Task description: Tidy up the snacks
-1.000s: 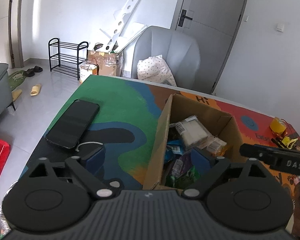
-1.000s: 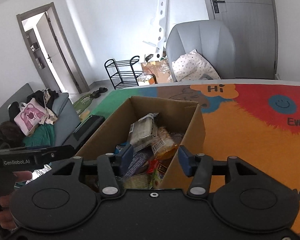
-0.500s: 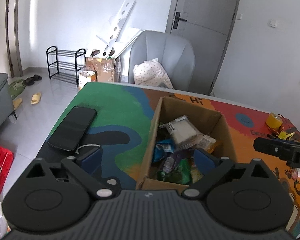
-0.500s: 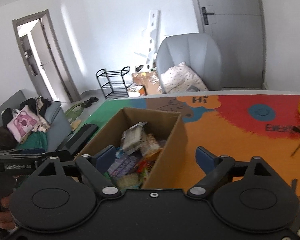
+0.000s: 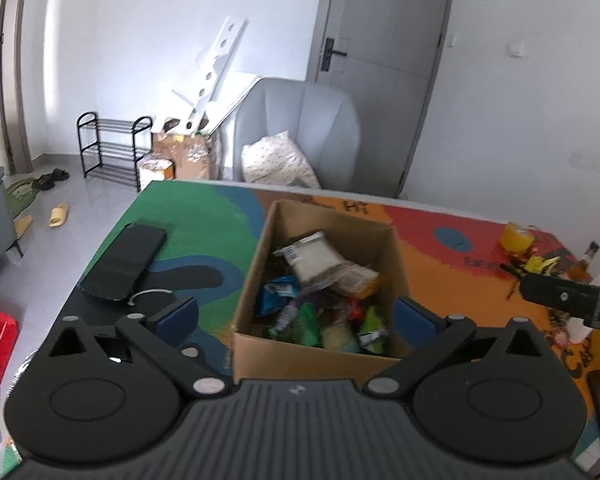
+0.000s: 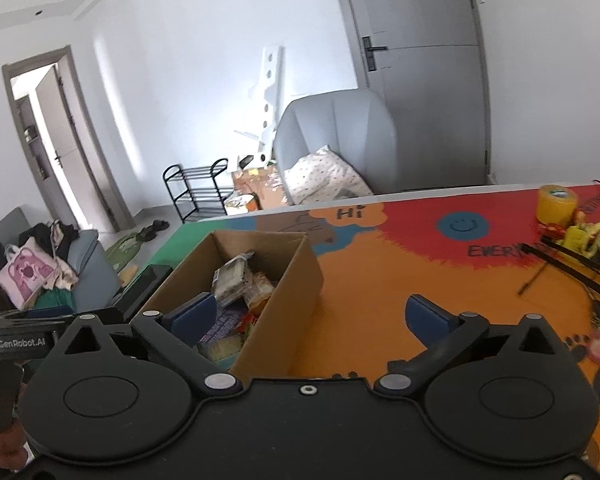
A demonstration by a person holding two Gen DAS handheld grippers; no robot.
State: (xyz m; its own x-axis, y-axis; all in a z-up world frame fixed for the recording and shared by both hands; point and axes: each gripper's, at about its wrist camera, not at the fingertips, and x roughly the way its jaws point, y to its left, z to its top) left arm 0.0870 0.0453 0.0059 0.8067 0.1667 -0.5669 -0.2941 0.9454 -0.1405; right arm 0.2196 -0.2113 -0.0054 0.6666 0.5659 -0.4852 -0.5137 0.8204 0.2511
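In the left wrist view, the left gripper (image 5: 296, 312) hangs above the near end of a cardboard box (image 5: 312, 354), its blue-padded fingers (image 5: 178, 314) spread wide and holding nothing; one finger lies over the mat to the box's left, the other near its right wall. The box stands open on a table covered by a bright painted mat (image 5: 204, 220) and is filled with a loose heap of snack packets (image 5: 320, 284), a pale clear-wrapped one lying on top toward the far end. A black phone (image 5: 124, 262) lies flat on the green part of the mat, well to the left of the box. A yellow tape roll (image 5: 516, 236) sits near the table's far right corner. In the right wrist view, the right gripper (image 6: 310, 314) is likewise wide open and empty, one finger over the box's (image 6: 288, 300) near end and the other over bare orange mat (image 6: 380, 272) to its right. The snack packets (image 6: 236, 284) show inside the box. The tape roll (image 6: 556, 204) stands at the far right beside a blurred clutter of small yellow and black things. Behind the table stands a grey armchair (image 6: 336, 140) with a spotted cushion.
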